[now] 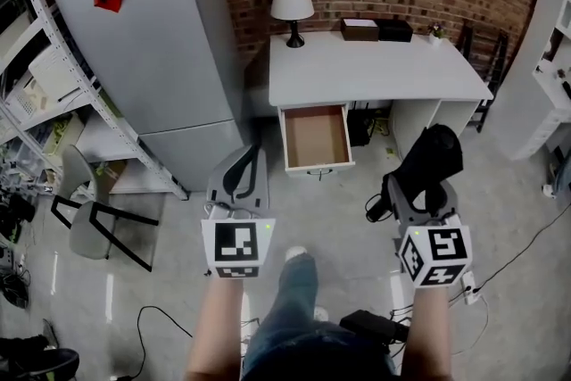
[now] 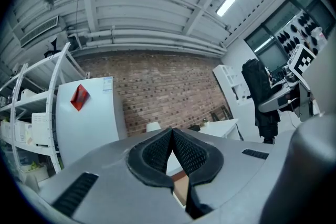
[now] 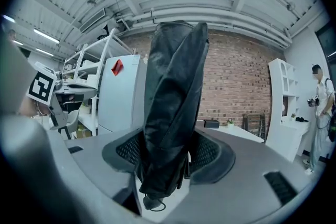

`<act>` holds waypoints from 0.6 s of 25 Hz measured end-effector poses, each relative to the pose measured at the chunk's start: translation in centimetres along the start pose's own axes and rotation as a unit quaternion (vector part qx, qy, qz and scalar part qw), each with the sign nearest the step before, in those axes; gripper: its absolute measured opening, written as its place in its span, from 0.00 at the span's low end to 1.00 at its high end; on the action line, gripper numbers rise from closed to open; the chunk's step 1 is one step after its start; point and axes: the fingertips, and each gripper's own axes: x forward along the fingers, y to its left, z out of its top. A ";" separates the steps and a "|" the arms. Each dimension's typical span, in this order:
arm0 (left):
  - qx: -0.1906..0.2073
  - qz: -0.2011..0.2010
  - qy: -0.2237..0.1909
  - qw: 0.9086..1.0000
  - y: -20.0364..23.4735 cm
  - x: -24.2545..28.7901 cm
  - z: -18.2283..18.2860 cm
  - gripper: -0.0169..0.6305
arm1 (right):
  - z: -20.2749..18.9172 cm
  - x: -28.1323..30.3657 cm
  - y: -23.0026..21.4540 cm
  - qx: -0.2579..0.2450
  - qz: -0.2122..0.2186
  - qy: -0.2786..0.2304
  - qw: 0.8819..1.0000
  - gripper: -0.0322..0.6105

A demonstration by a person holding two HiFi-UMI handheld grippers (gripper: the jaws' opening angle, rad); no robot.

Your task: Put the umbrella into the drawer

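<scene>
Right gripper (image 1: 412, 196), lower right, clamps the folded black umbrella (image 1: 434, 158), its length pointing up-frame; the open drawer (image 1: 314, 138) lies up-left, at centre. Left gripper (image 1: 239, 183) is clenched, empty.

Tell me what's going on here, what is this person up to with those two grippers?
A person stands facing a white desk, a gripper in each hand. The right gripper is shut on a folded black umbrella. The left gripper is shut on nothing. The desk's drawer is pulled open and looks empty; the umbrella is not in it yet.
</scene>
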 end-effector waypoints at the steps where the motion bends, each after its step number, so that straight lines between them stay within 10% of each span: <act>1: 0.000 -0.001 0.000 1.000 0.1 0.7 -0.1 0.03 | 0.0 0.4 -0.3 0.002 -0.003 -0.001 1.000 0.42; 15: -0.013 -0.011 0.007 1.000 4.7 12.7 -4.6 0.03 | -0.2 12.6 -1.7 0.005 -0.022 0.008 1.000 0.42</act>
